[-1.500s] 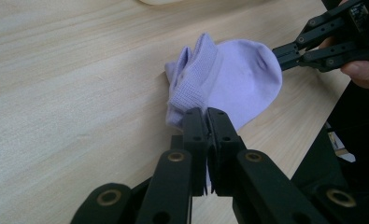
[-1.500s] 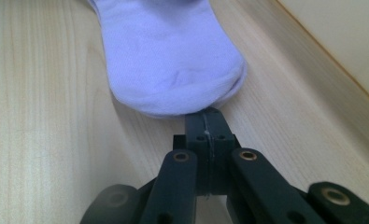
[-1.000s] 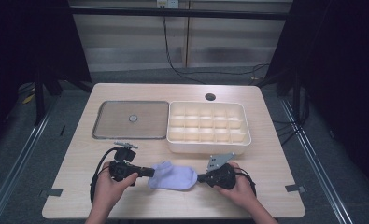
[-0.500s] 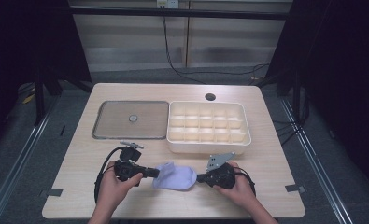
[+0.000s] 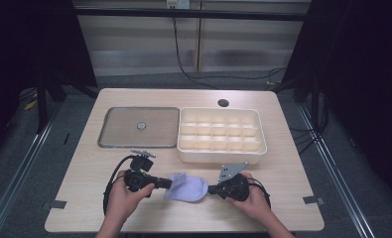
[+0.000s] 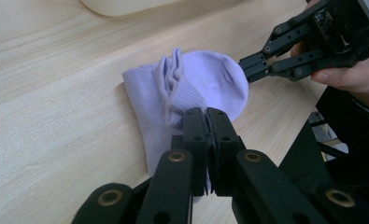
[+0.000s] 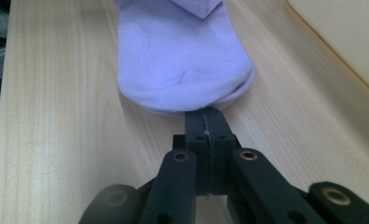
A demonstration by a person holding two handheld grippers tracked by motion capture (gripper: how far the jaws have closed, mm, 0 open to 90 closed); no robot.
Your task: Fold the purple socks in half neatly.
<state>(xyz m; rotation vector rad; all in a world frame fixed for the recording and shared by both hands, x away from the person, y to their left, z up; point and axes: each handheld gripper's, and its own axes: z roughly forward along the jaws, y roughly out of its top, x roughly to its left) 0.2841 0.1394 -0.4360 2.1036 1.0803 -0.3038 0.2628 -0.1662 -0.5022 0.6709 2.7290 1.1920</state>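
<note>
A pale purple sock [image 5: 186, 187] lies on the near part of the wooden table [image 5: 283, 168], stretched between the two claws. Its rounded toe end sits right at the tip of the right gripper [image 7: 205, 114], whose jaws are pressed together on the very edge of the fabric; from that claw the sock runs straight ahead and away. At the other end, the left gripper [image 6: 206, 122] has its jaws closed tight on the bunched, ribbed cuff part, with the cloth puckering into folds just ahead of its tip and the rest of the sock spreading out beyond it towards the right gripper [image 6: 249, 70], which faces it from the far side. The sock rests flat on the wood apart from the gathered folds near the left claw. Beyond both claws, further up the table, stands a cream compartment tray [image 5: 221, 157], close behind the right gripper [image 5: 212, 189], and left of that tray lies a flat grey lid [image 5: 119, 134], well beyond the left gripper [image 5: 167, 184].
</note>
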